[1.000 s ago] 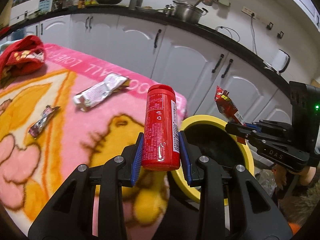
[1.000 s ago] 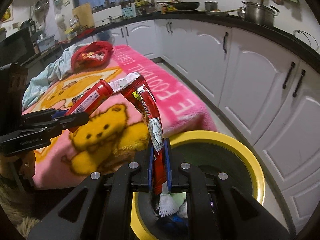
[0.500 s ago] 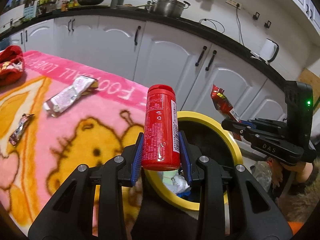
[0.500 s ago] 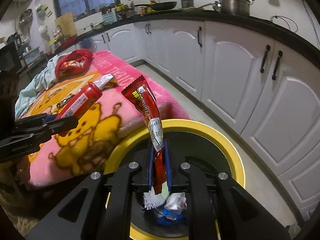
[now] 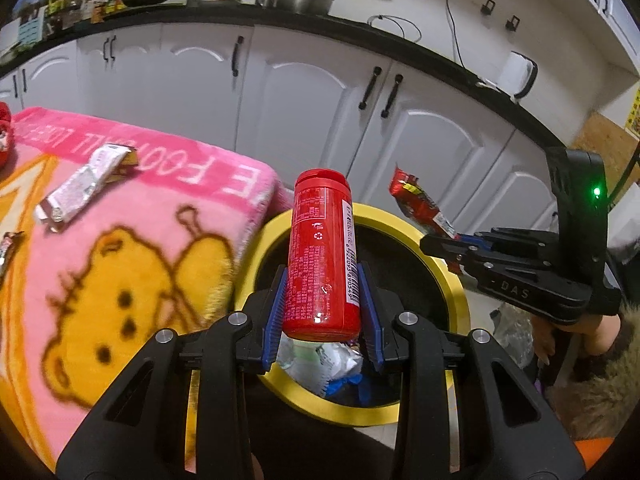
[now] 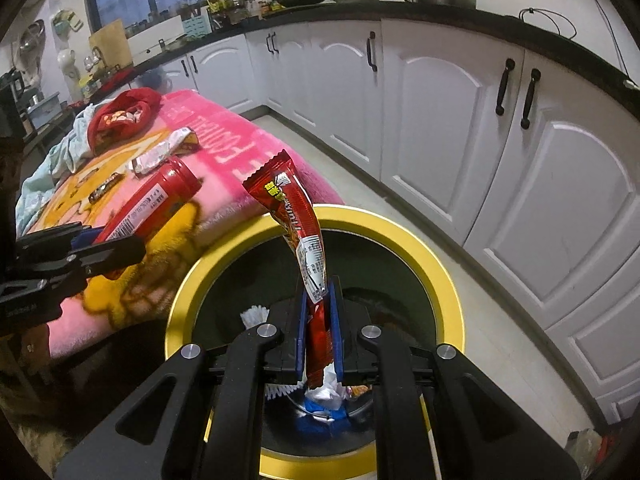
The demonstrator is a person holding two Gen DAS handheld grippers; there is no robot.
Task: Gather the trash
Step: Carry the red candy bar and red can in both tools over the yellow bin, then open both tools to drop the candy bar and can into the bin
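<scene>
Both grippers have swung off the blanket (image 5: 132, 264) to above the yellow-rimmed bin (image 6: 448, 276). Left gripper (image 5: 322, 312) fingers clamp the red can (image 5: 322, 256); right gripper (image 6: 319, 340) fingers pinch the red wrapper (image 6: 296, 216). Ready to drop. Farther back, two wrappers (image 5: 84, 184) lie uncollected on the blanket.

Left tool (image 5: 323, 314) — black arms, blue ribbed pads, silver screws; right tool (image 6: 319, 334) alike.

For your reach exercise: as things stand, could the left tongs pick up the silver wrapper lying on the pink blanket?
Probably not yet. The left tongs are shut on the red bottle, so they are full. The silver wrapper itself lies uncovered on the pink blanket.
</scene>
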